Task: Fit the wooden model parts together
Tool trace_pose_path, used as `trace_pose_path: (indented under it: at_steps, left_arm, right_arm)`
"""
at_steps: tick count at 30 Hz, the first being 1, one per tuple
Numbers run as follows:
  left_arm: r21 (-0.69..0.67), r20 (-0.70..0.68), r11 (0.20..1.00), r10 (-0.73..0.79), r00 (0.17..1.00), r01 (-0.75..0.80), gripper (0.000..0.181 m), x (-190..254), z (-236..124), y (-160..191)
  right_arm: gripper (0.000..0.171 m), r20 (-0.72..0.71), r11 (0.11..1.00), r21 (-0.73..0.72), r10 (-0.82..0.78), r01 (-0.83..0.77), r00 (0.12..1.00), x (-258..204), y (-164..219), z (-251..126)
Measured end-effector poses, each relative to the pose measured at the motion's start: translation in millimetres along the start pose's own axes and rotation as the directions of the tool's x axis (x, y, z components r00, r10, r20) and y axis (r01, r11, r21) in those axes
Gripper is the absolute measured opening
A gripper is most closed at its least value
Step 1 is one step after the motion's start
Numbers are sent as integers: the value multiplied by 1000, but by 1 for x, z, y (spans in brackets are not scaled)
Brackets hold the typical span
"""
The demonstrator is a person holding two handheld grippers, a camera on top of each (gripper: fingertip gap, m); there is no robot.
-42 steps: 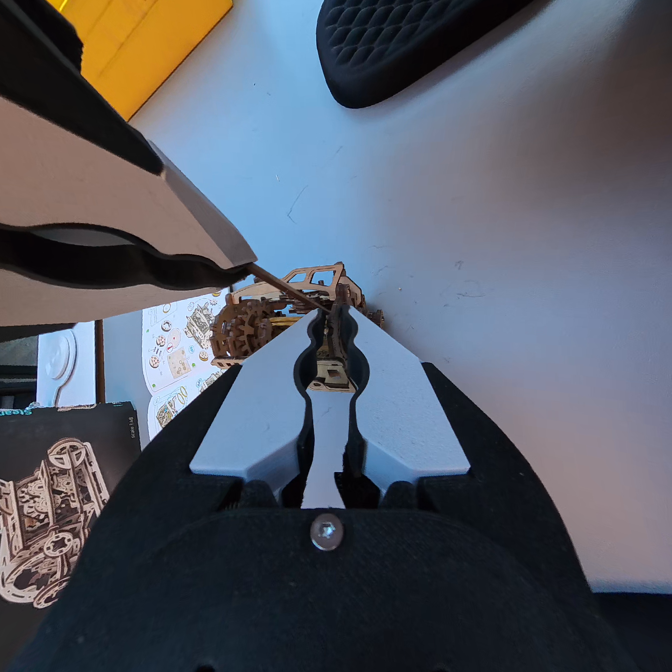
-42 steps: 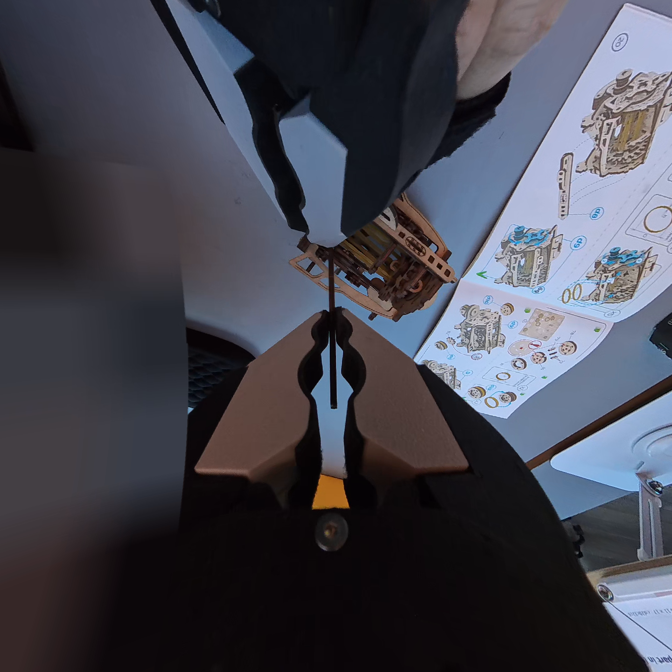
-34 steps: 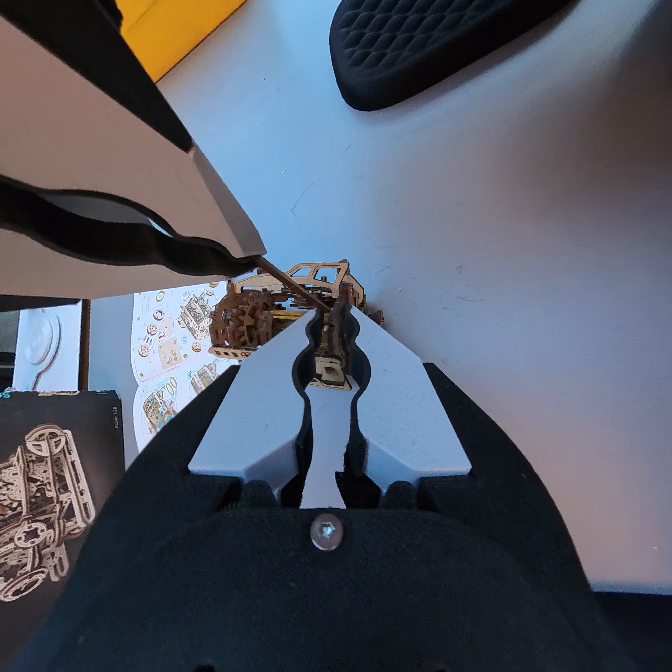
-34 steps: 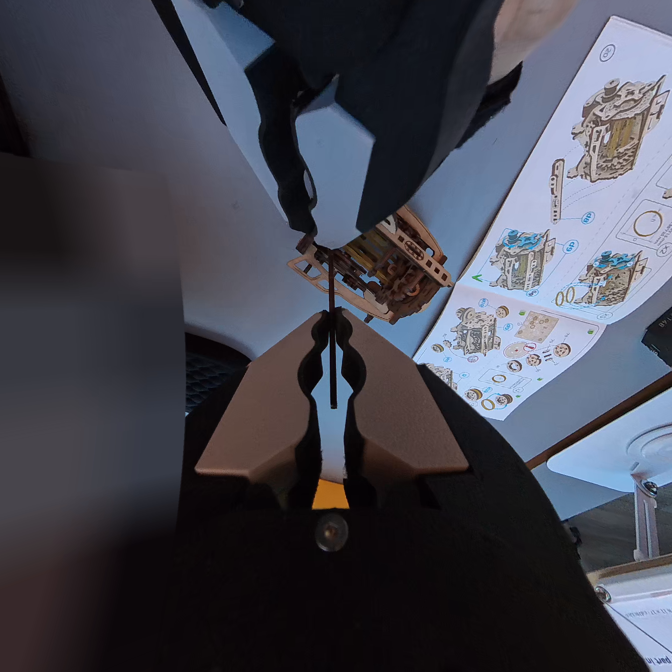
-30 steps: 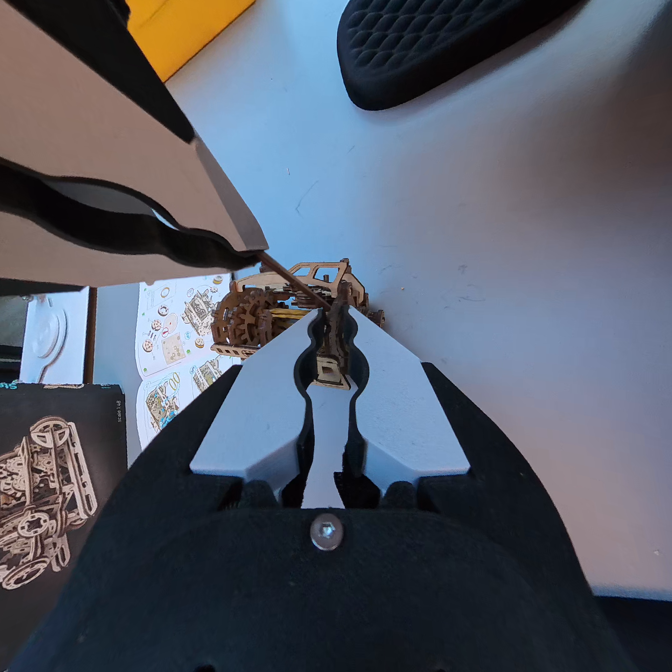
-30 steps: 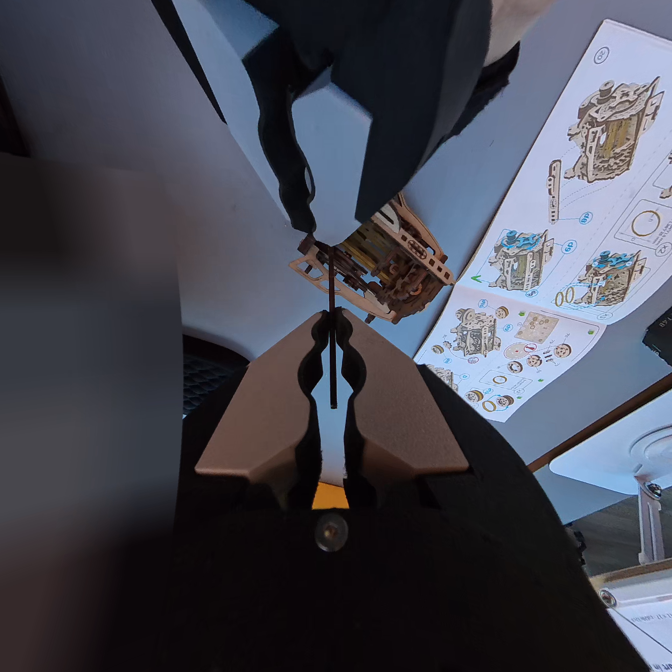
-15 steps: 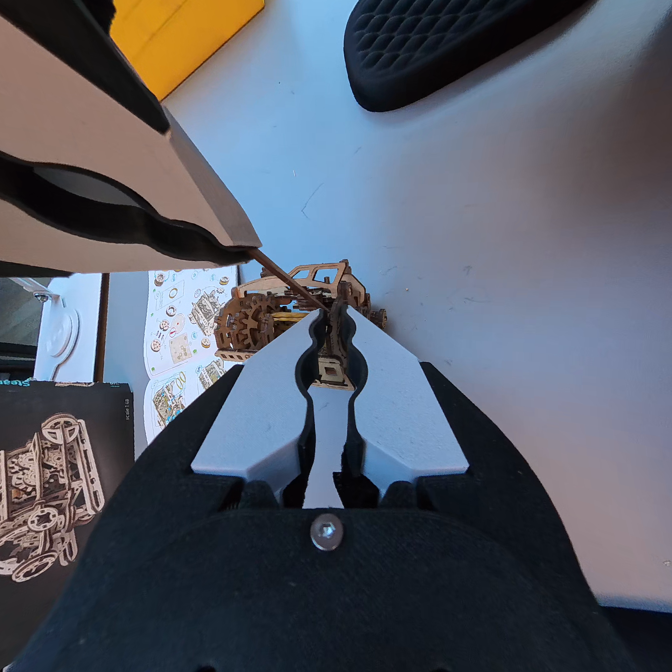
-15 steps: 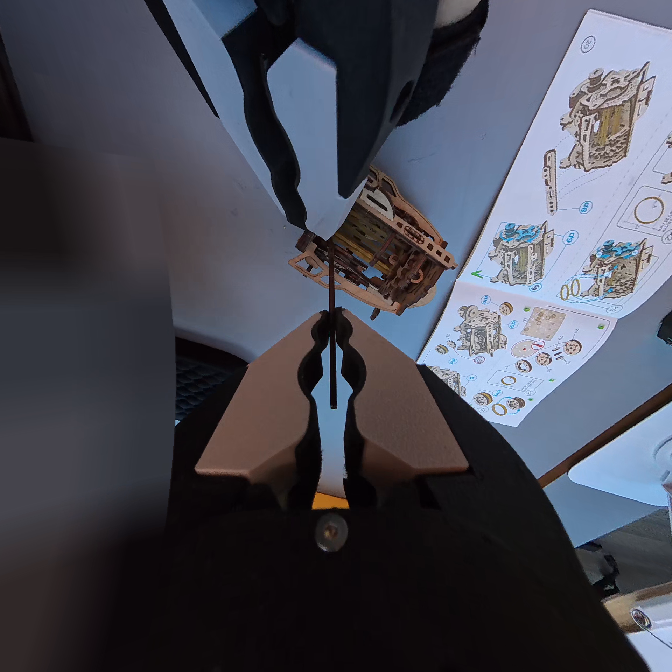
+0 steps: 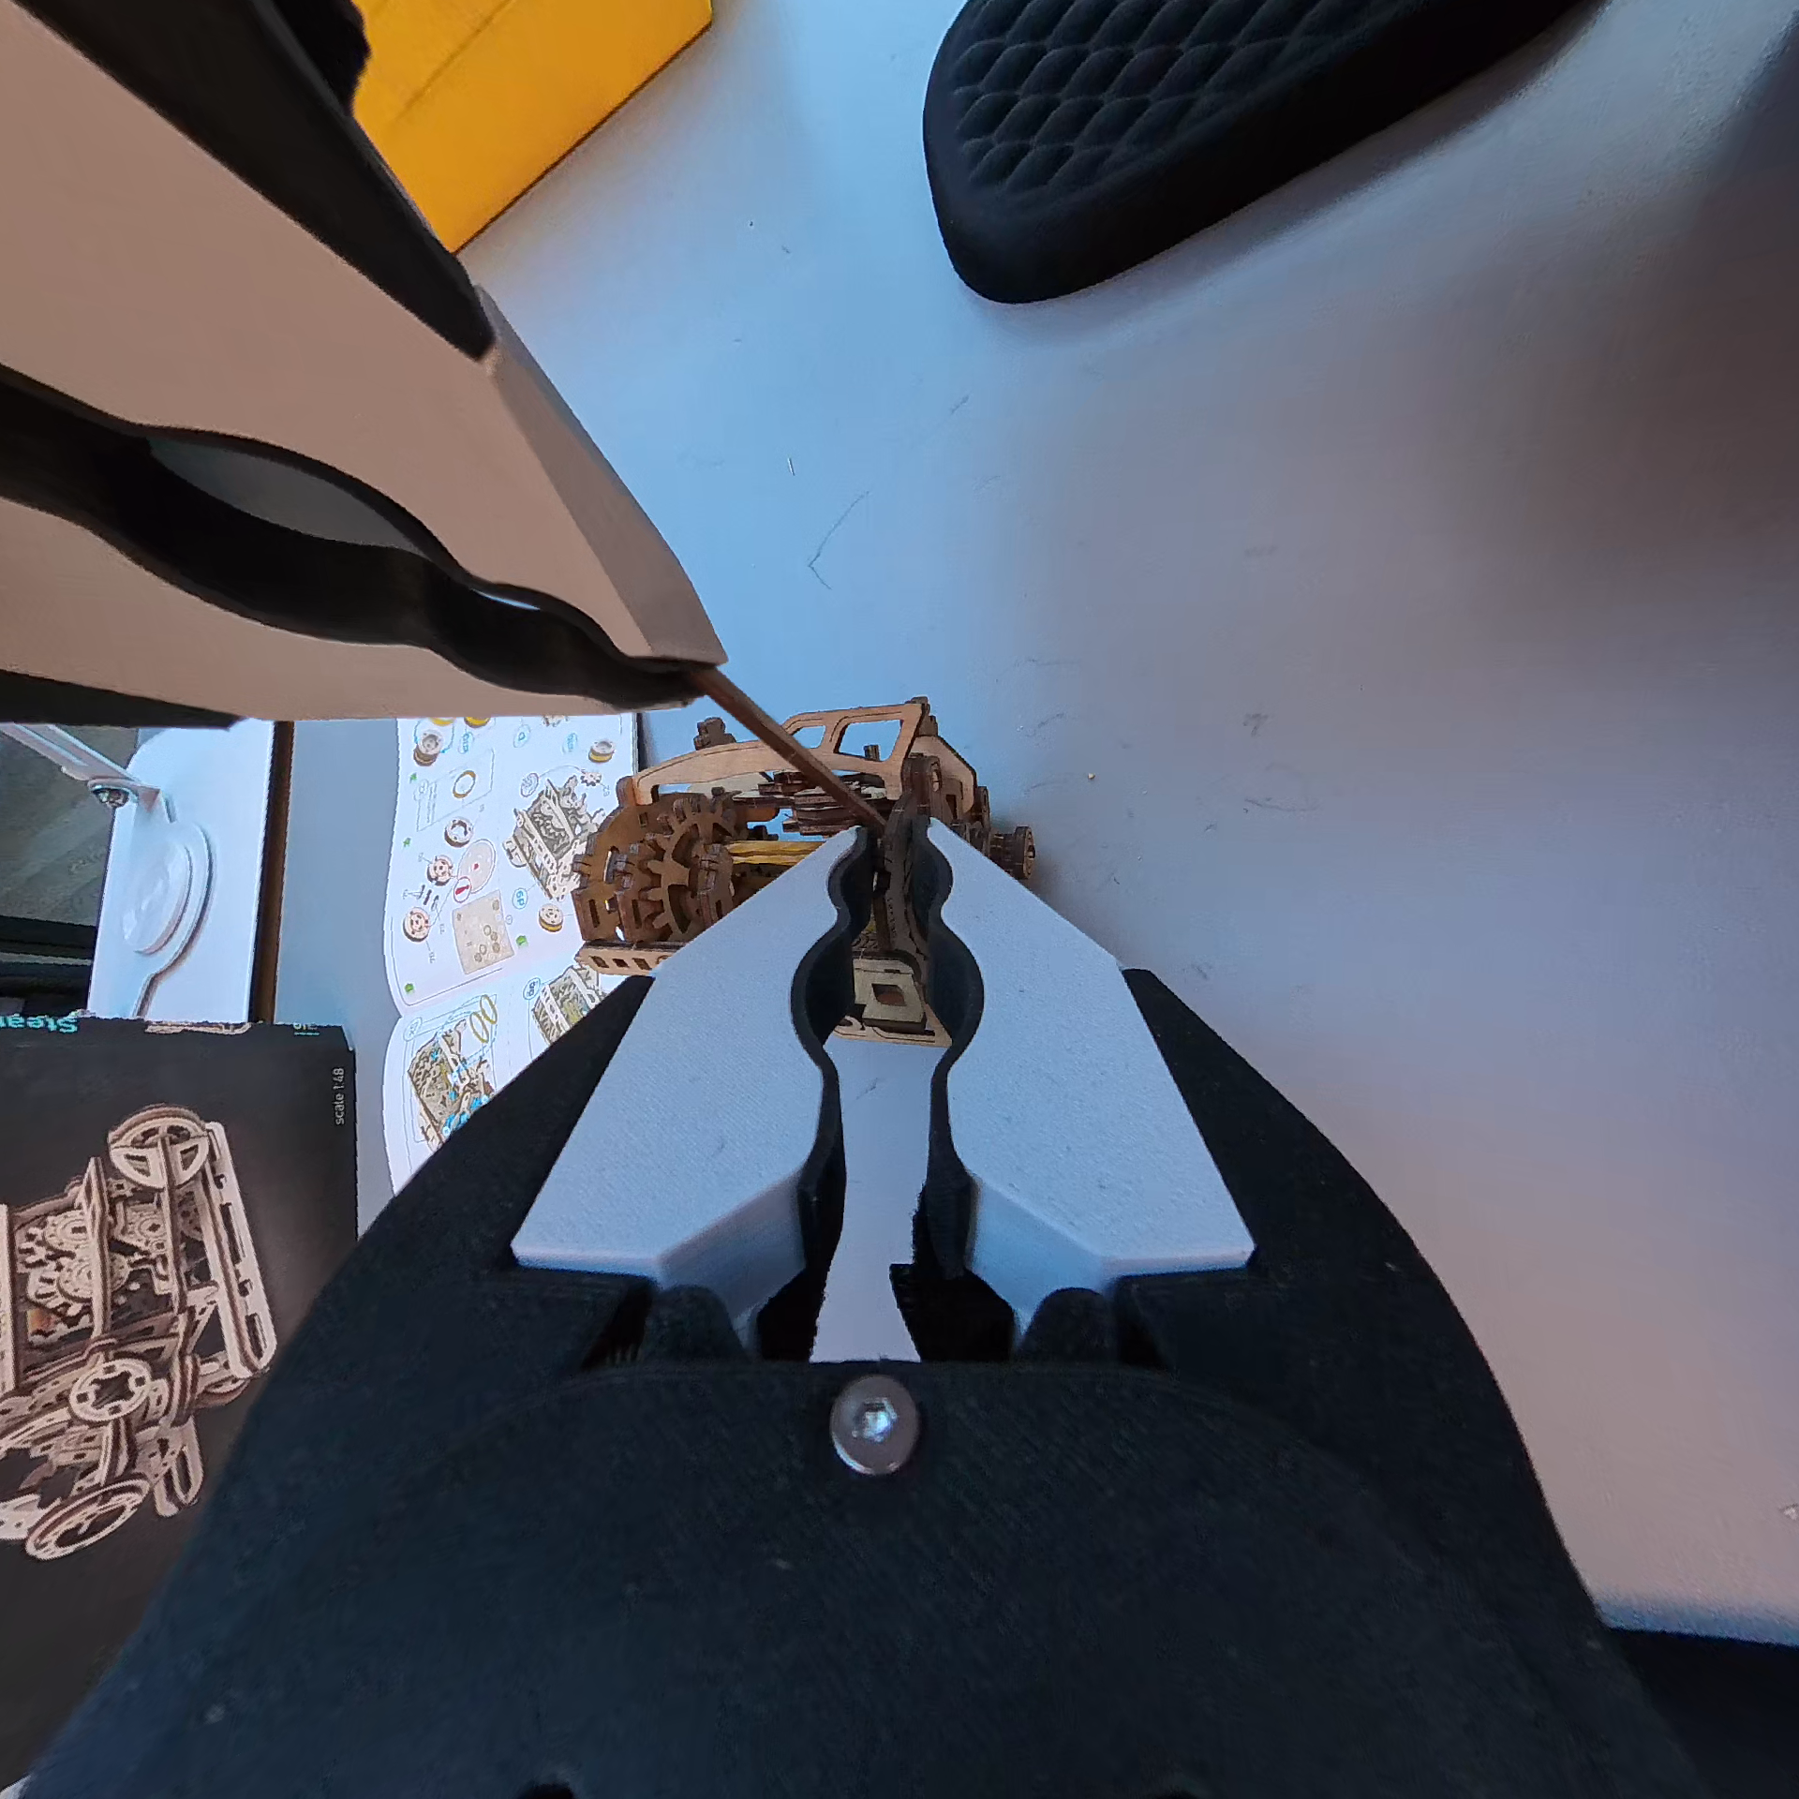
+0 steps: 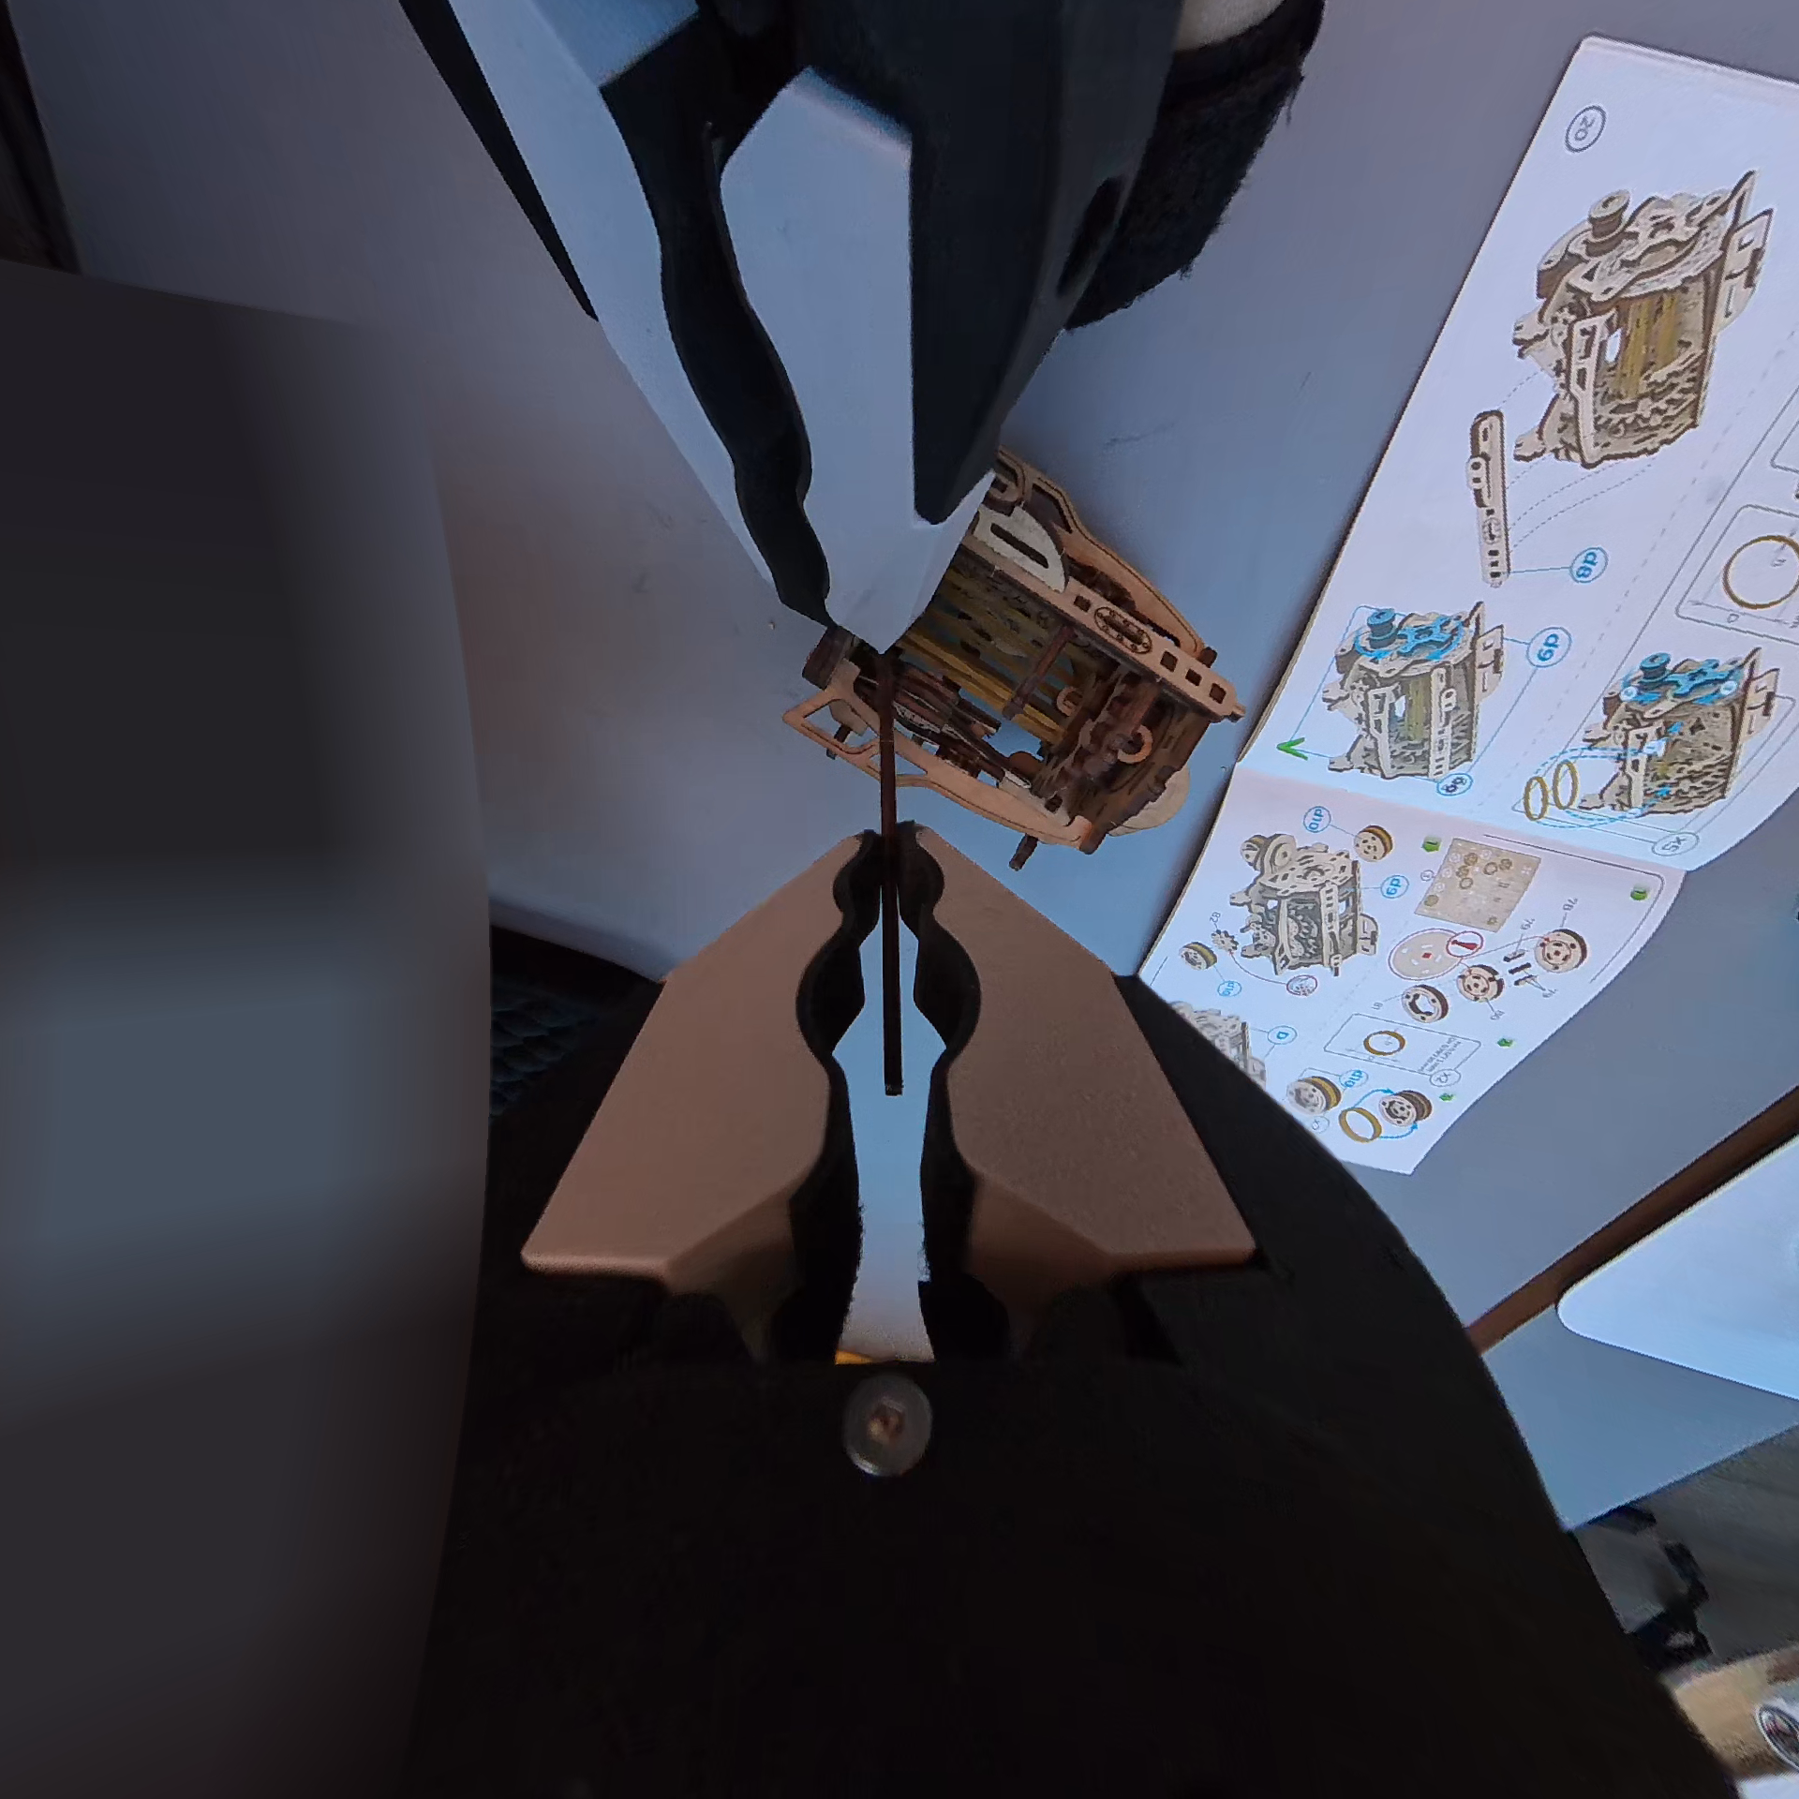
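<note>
A wooden gear model sits on the white table. My left gripper is shut on a dark wooden part at the model's near end. My right gripper is shut on a thin dark wooden rod. The rod's far tip meets the model just beside the left gripper's fingertips. In the left wrist view the right gripper comes in from the upper left, and the rod slants down to the model's top.
A printed instruction sheet lies right of the model, also in the left wrist view. A black product box lies at lower left. A black padded object and a yellow sheet lie at the far side. The left gripper's tips are roughly 5 cm from the right gripper's.
Both grippers stay shut. The model has shifted and tilted slightly under them, and the rod's tip stays at the same spot on the model.
</note>
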State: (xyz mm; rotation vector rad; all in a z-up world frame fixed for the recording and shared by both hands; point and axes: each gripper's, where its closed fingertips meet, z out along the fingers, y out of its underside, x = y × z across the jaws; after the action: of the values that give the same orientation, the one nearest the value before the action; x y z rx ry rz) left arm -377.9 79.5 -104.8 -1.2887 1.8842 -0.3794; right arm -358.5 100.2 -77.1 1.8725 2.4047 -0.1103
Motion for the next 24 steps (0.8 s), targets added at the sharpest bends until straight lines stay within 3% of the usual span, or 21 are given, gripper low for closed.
trace_pose_path:
  at_steps: [24]
  left_arm:
    - [-2, 0, 1000, -8, 1000, 8, 5, -1, -1, 2]
  right_arm:
    - [1, 17, 998, 55, 32, -33, 999, 2, 3, -1]
